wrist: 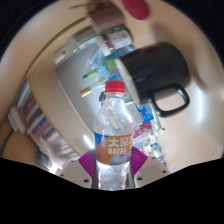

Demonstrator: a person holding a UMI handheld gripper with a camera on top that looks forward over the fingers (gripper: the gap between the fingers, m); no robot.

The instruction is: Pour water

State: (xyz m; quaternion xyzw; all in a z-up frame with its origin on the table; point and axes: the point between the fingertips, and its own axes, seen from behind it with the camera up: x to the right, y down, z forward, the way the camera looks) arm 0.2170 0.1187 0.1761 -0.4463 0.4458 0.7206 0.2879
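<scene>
A clear plastic water bottle (115,135) with a red cap and an orange-and-blue label stands between my fingers, and my gripper (113,165) is shut on it. The purple pads (140,158) press on its lower body from both sides. Just beyond the bottle's cap, up and to the right, hangs a black mug (155,72) with its handle toward the lower right. A hand with a pink sleeve (135,8) holds the mug from above. The whole scene appears tilted.
Behind the bottle lie store shelves (95,60) with several packaged goods and bottles. A curved pale surface (40,70) runs at the left. More bottles with blue labels (146,122) stand to the right of my bottle.
</scene>
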